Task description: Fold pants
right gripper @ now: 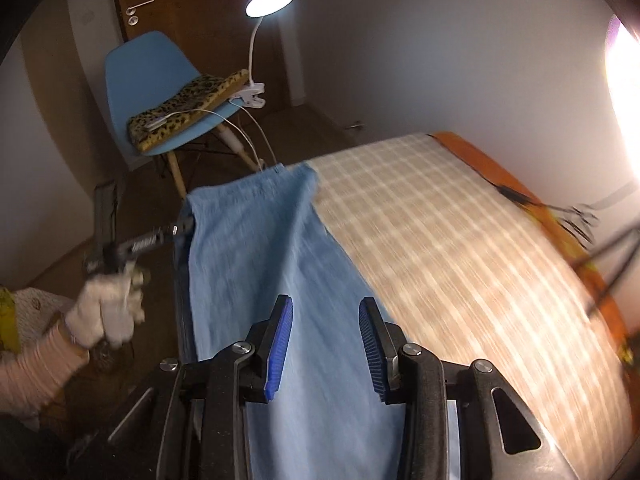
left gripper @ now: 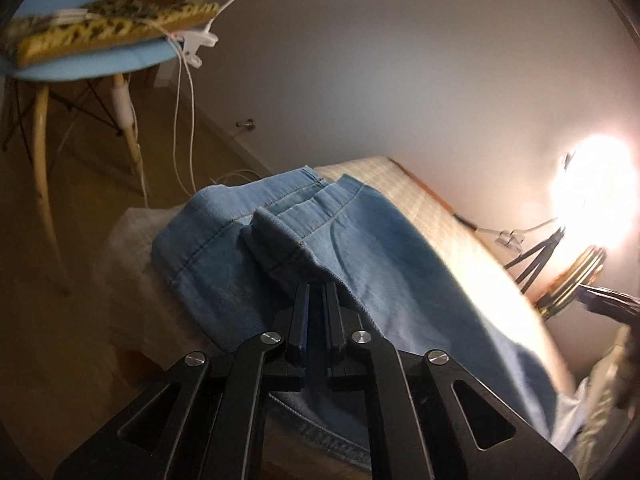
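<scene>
Jeans [left gripper: 248,236], one light-blue pair, lie along the near edge of a checked bed cover [right gripper: 460,240]. Denim looks soft, limp and fairly weighty; hems or waistband seem the best holds. Left gripper [left gripper: 318,300] is clamped on a denim fold. Right gripper [right gripper: 326,340] hovers over the cloth, blue pads [right gripper: 280,344] apart, gripping nothing.

One pair of pants [right gripper: 256,248], light blue denim. One checked cloth [right gripper: 440,232] beneath it. Two grippers: the left gripper [left gripper: 316,300] and the right gripper [right gripper: 325,344]. One gloved hand [right gripper: 108,312]. One blue chair [right gripper: 148,80] carrying one leopard-print cushion [right gripper: 184,108]. One white clip lamp [right gripper: 270,0]. One wooden door [right gripper: 180,8].
</scene>
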A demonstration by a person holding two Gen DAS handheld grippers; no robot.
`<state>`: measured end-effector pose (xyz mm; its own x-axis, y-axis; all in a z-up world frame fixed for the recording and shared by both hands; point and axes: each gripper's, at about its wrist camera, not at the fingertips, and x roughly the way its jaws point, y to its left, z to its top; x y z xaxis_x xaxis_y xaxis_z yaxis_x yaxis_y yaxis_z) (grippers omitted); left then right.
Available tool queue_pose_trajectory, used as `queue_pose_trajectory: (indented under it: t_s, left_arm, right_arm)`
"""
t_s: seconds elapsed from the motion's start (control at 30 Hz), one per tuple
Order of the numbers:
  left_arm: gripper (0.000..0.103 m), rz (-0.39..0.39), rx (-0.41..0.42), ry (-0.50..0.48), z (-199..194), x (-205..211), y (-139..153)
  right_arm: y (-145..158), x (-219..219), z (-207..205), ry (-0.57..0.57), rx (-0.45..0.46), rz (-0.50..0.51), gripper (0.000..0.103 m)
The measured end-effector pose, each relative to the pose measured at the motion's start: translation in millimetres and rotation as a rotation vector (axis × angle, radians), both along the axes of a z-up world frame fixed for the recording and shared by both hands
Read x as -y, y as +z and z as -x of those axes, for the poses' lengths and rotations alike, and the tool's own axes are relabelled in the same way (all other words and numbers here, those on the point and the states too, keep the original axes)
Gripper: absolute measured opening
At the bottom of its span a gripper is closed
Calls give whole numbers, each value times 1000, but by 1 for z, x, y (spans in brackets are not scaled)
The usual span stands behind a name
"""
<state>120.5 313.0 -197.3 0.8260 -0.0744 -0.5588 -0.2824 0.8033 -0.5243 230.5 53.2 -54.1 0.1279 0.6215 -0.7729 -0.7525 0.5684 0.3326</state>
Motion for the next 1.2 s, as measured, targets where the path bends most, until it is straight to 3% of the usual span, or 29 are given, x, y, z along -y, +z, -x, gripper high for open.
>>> queue_pose_trajectory:
  t_s: [0.03, 0.07, 0.13, 0.23, 0.3, 0.37, 0.43, 0.5, 0.6, 0.67, 0.73, 0.8, 0.83, 0.87, 0.9, 0.97, 1.2]
  left_arm:
    - [20, 21, 7, 7, -1, -2, -1]
    - [39, 46, 7, 12, -1, -3, -2]
    - [57, 111, 9, 20, 2, -9, -5]
    - [57, 133, 23, 13, 3, -11, -2]
    - [64, 131, 8, -8, 0, -10, 0]
    - [65, 99, -25, -15, -6, -9, -1]
    - [65, 62, -70, -14, -14, -7, -4]
    - [65, 67, -77, -5, -18, -8, -7]
    - [52, 44, -75, 19, -22, -8, -5]
    - [19, 40, -72, 29, -22, -10, -6]
    - [10, 41, -61, 42, -19, -13, -10]
    - [8, 37, -47, 44, -16, -14, -11]
    - [8, 28, -40, 44, -13, -13, -11]
    - [7, 19, -37, 43, -11, -13, -10]
    - [7, 11, -34, 42, -9, -12, -10]
    - [6, 6, -20, 42, -3, -12, -7]
    - [6, 12, 41, 71, 23, -15, 6]
  right_arm:
    - [-3, -10, -8, 2, -11, -8, 37]
    - [-8, -25, -20, 8, -35, -26, 39]
    - [-16, -46, -36, 9, -62, -52, 40]
    - [-31, -86, -63, 15, -96, -70, 41]
    - [-43, -113, -77, 28, -122, -68, 46]
    - [-54, -137, -86, 43, -148, -72, 59]
    - [-67, -163, -93, 51, -159, -69, 60]
    - [-77, -182, -97, 58, -173, -66, 60]
    - [-91, -213, -104, 67, -195, -61, 60]
    - [-99, -232, -108, 72, -206, -55, 60]
    - [-107, -248, -111, 66, -209, -47, 60]
    - [-116, -260, -117, 46, -227, -47, 55]
    - [-120, -264, -119, 38, -244, -56, 37]
    - [-123, -266, -121, 43, -264, -70, 26]
    - [-125, -268, -121, 47, -279, -75, 22]
    - [-121, -269, -116, 59, -239, -73, 5]
    - [-80, -262, -107, 70, -160, -139, 3]
